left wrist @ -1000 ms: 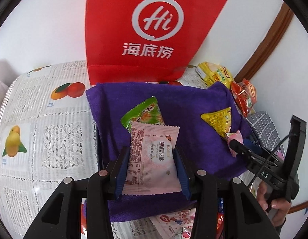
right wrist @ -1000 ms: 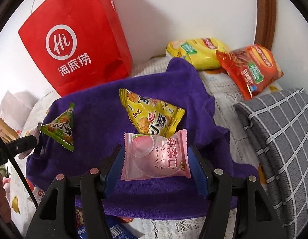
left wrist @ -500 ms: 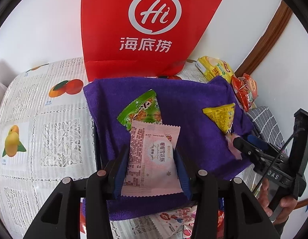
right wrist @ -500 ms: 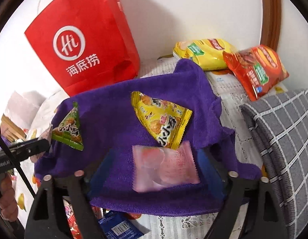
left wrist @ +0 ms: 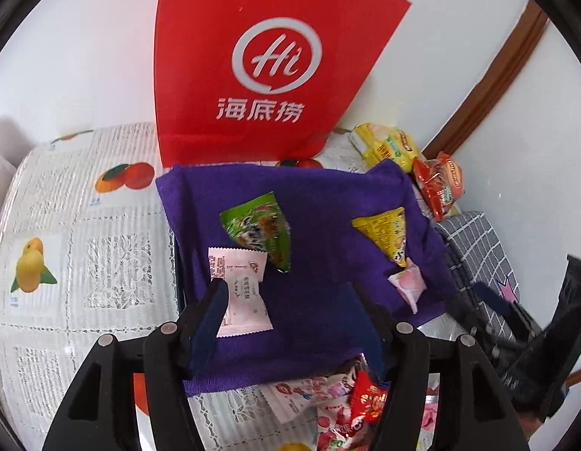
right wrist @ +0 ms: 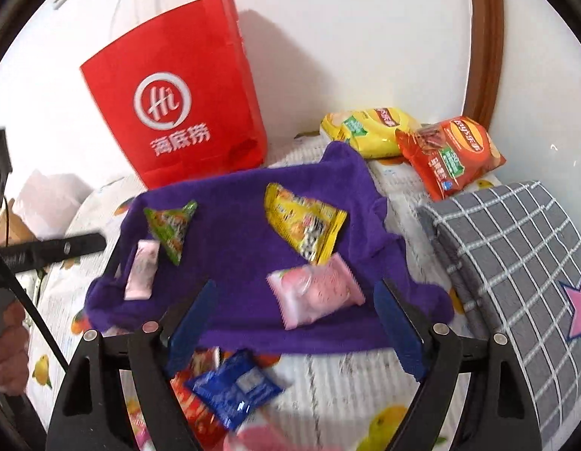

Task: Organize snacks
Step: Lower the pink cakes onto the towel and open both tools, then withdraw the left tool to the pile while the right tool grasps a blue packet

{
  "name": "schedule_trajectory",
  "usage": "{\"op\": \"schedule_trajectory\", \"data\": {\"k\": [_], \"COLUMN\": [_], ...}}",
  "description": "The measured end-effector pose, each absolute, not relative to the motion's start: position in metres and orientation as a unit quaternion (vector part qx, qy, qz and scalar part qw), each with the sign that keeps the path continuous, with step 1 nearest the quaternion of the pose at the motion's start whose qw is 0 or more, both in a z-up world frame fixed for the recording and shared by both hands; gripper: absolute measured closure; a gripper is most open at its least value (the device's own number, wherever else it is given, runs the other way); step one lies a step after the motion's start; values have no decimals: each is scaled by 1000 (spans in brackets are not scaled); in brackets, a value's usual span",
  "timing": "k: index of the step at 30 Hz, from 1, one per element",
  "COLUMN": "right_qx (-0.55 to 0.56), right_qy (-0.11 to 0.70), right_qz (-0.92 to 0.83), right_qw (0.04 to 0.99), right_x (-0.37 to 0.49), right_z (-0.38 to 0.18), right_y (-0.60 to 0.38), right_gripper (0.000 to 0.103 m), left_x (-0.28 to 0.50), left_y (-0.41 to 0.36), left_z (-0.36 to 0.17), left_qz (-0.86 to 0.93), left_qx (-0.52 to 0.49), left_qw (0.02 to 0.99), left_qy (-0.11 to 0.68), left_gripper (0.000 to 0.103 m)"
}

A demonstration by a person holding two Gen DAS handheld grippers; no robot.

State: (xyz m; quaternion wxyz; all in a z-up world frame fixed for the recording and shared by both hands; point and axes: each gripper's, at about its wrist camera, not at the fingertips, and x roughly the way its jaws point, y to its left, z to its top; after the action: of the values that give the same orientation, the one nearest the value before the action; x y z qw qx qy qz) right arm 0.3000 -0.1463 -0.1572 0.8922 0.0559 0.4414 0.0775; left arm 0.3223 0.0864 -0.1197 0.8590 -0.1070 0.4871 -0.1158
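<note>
**Step in hand:** release just done, both sides. Left gripper (left wrist: 290, 300), lower centre of left view: jaws have just been opening and stand apart; the white-pink flat sachet w/ printed text (left wrist: 239, 295) lies on the cloth against the inner face of the left finger, not pinched. Right gripper (right wrist: 296, 319), lower centre of right view: jaws wide, narrowed a little in the last instant, nothing clamped; the pink peach-print pillow packet (right wrist: 316, 295) lies between and beyond the fingers, clear of both.

**Placed so far, on purple terry cloth (left wrist: 328, 195):** green triangular snack pouch (left wrist: 258, 227), mid-frame, just above the sachet; yellow triangular snack pouch (right wrist: 303, 221), just above the pink packet, edges overlapping.

**Next, as judged:** drop to the loose pile at bottom of frame, e.g. the blue foil packet (right wrist: 234, 383), pick, then set on a bare patch of cloth.

**Surface/room:** desk under white lace-and-fruit-print cover (left wrist: 83, 244). Red paper carrier bag w/ white "Hi" logo (left wrist: 267, 67) upright at top centre, against a white wall. Yellow and orange crisp bags at upper right; grey checked cushion (right wrist: 515, 263) at right.
</note>
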Motion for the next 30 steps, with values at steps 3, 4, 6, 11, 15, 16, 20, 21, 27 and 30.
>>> {"op": "schedule_trajectory", "data": {"k": [3, 4, 6, 11, 15, 16, 20, 21, 27, 30], "right_qx": [60, 56, 49, 33, 4, 1, -22, -27, -8, 9], "right_qy": [456, 459, 465, 489, 501, 504, 525, 526, 533, 540], "right_qz": [95, 100, 102, 125, 135, 134, 132, 132, 135, 141], "right_qw": [883, 881, 878, 862, 855, 853, 841, 840, 835, 829], "right_x": [285, 281, 275, 265, 263, 263, 267, 267, 274, 278], "right_z": [-161, -164, -168, -180, -188, -190, -202, -204, -212, -216], "right_y": [-136, -132, -125, -110, -98, -97, -90, -90, -97, -101], "right_gripper": [25, 25, 25, 28, 30, 30, 34, 35, 35, 35], "left_x": [319, 317, 315, 306, 301, 300, 296, 295, 295, 294], "left_y": [85, 85, 85, 83, 77, 76, 76, 76, 81, 81], "left_z": [-114, -111, -105, -93, -89, -87, -81, -79, -75, -75], "left_qz": [-124, -126, -130, -144, -154, -158, -164, -165, -164, -166], "left_qx": [-109, -109, -108, -109, -101, -100, -97, -97, -102, -100], "left_qw": [859, 860, 862, 865, 866, 866, 869, 870, 872, 872], "left_qy": [484, 482, 477, 468, 464, 463, 457, 454, 450, 450], "left_gripper": [41, 41, 41, 38, 38, 38, 38, 38, 37, 37]}}
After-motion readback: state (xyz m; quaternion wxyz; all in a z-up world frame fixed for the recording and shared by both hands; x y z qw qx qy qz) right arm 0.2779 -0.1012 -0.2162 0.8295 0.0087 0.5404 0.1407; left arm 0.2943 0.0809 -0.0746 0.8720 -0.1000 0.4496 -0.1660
